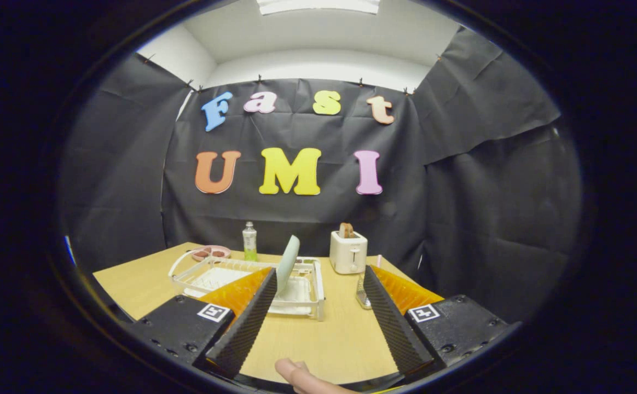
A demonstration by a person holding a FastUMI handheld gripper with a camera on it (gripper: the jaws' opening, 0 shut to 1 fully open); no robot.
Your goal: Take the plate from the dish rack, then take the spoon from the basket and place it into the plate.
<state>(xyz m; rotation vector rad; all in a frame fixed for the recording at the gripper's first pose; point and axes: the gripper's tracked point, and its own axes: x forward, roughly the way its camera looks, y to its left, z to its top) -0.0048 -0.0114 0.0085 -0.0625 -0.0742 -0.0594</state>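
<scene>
A pale green plate (pixel 288 262) stands on edge in the clear plastic dish rack (pixel 313 284), just beyond my left fingertip. My gripper (pixel 318 284) is open above the wooden table, its fingers wide apart with nothing between them, a short way back from the rack. A small basket-like metal holder (pixel 363 293) stands on the table right of the rack, partly hidden by my right finger; I cannot make out a spoon in it.
A white toaster (pixel 348 251) with bread in it stands behind the rack's right end. A clear bottle (pixel 249 242) and a pink dish (pixel 212 253) sit at the table's back. A person's fingertip (pixel 296 375) shows between my fingers, near me.
</scene>
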